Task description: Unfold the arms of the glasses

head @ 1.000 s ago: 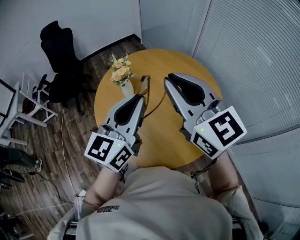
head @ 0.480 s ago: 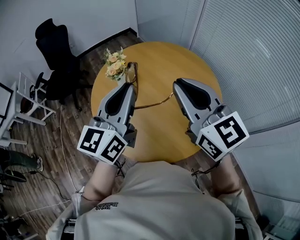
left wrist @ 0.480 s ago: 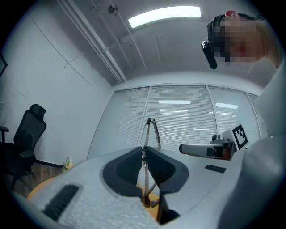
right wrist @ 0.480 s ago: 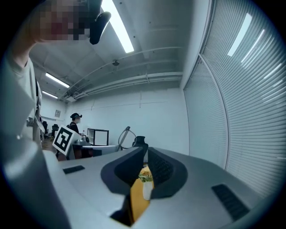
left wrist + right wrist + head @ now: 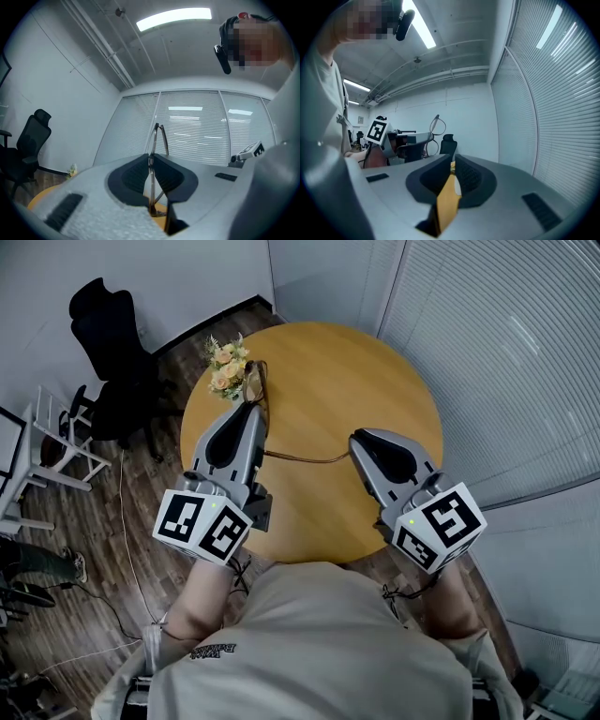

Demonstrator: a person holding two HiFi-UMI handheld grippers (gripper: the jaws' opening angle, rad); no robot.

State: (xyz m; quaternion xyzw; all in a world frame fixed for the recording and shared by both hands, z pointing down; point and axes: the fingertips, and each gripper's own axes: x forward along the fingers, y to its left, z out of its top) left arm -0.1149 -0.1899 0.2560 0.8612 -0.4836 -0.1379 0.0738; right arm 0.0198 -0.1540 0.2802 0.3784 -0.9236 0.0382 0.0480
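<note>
Round wooden surface in office corner, window blinds at right. Glasses held above surface's left part, frame pinched upright in left claw. One arm swung out, reaching right claw, jaws narrow, apparently nipping arm's tip. Flower vase just beside glasses; black office chair on floor beyond.

This looks like an office meeting room. A round wooden table stands in a corner closed in by glazed partitions hung with slatted blinds. A black swivel office chair stands back by the plain white wall. Wood-look flooring runs underneath, with a thin cable trailing across it. A long strip light glows overhead, and a small vase of flowers sits at the table's edge.
</note>
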